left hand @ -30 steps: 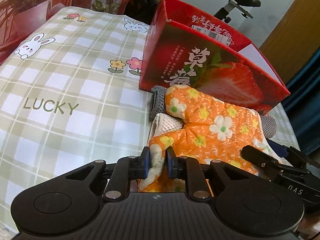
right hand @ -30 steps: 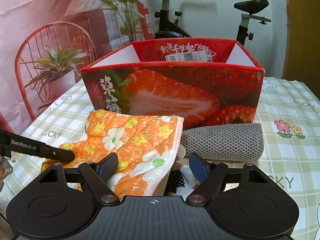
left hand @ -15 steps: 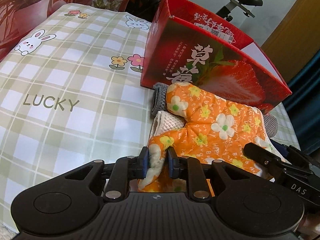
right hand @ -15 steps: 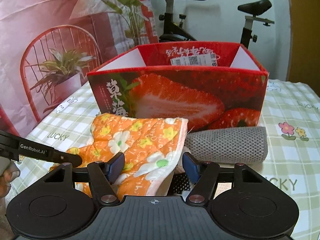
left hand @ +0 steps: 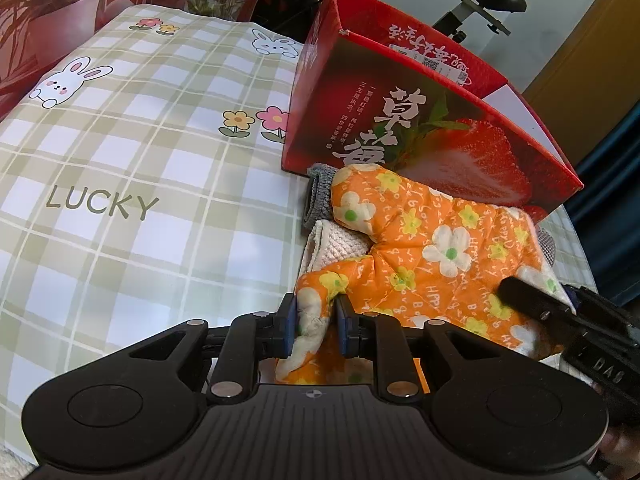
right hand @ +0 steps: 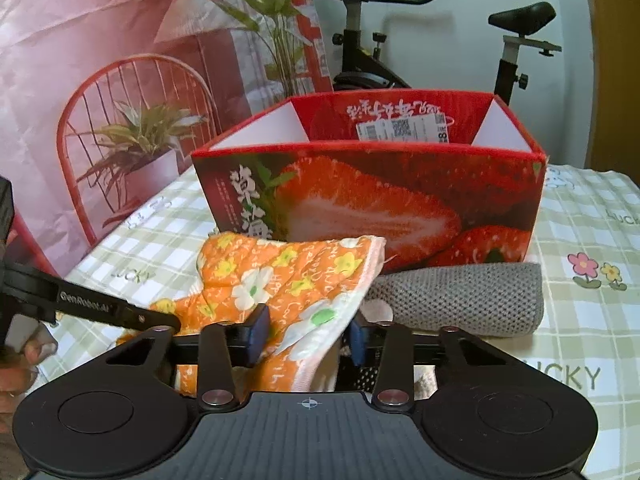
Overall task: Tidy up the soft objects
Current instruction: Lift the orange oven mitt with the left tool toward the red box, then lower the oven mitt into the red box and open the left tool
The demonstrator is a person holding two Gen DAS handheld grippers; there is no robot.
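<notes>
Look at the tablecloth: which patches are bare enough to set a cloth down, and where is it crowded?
Bare: the checked tablecloth left of the strawberry box, around the LUCKY lettering, and the patch right of the grey cloth. Crowded: in front of the box, where the orange floral cloth, a white cloth, the grey one and both grippers bunch together.

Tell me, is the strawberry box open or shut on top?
Open. The strawberry box has no lid; the right wrist view looks past its front rim to the inside back wall.
</notes>
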